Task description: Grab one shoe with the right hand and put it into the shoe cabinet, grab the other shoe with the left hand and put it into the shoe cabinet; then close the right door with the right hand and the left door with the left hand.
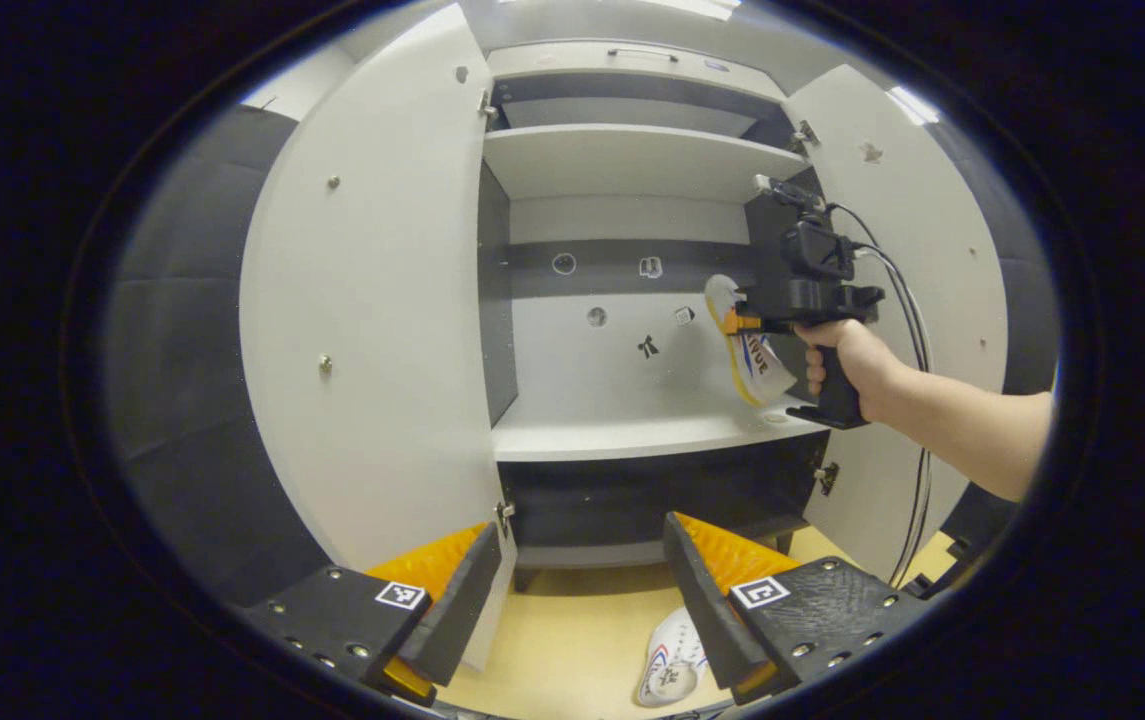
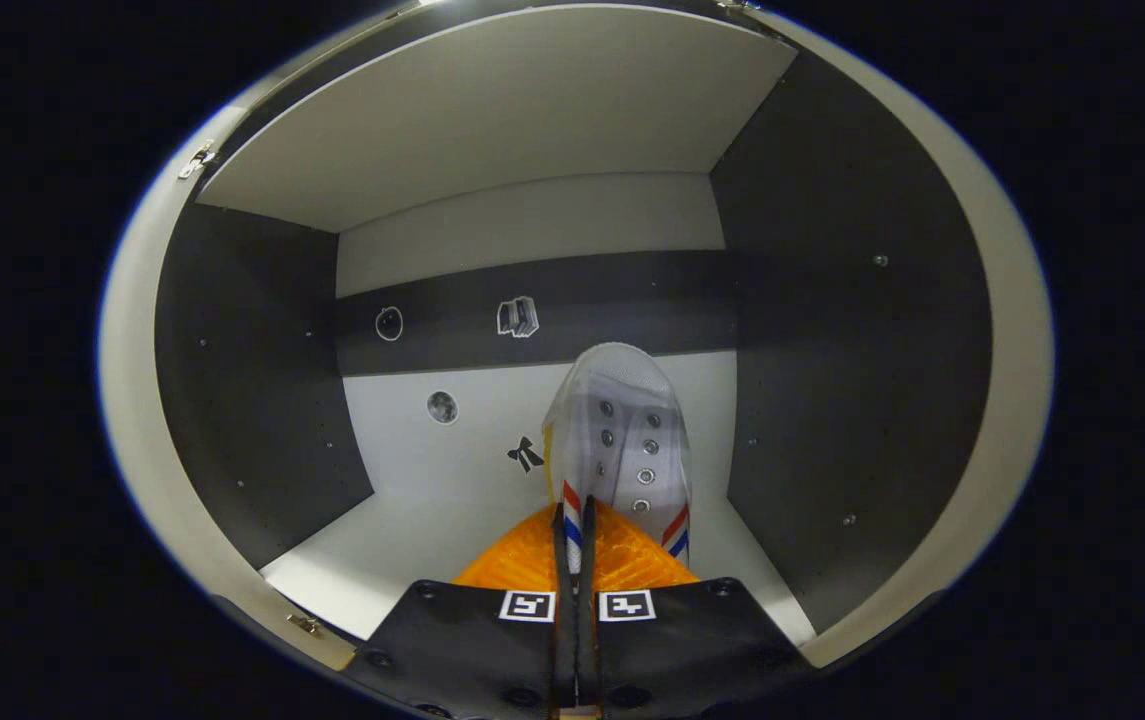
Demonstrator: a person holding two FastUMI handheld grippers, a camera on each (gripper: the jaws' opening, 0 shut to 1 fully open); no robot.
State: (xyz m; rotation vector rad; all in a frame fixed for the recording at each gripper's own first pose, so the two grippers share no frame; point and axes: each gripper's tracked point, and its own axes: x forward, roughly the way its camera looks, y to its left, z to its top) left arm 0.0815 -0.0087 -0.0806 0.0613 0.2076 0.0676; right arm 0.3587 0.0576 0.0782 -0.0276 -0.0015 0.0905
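Inside the shoe cabinet (image 1: pixel 632 420), above the far right part of the middle shelf (image 1: pixel 622 425), the right gripper (image 2: pixel 575 520) carries the first shoe (image 2: pixel 622 430). Its fingers are pressed together on the heel edge of the shoe, whose toe points at the back wall. From the left gripper view the same shoe (image 1: pixel 747 345) hangs tilted, sole showing, its lower end close over the shelf near the right side; whether it touches the shelf I cannot tell.

So the step in hand is the first placing. I judge the next move calls for lowering the shoe until it lies flat on the shelf, then spreading the fingers and drawing back between the doors.

Near the floor, the left gripper (image 1: pixel 577 590) hangs with its fingers spread wide and nothing between them. The second shoe (image 1: pixel 672 665) lies on the floor (image 1: pixel 572 650) just beside its right finger — waiting its turn. Both the left door (image 1: pixel 372 330) and the right door (image 1: pixel 917 250) stand open.
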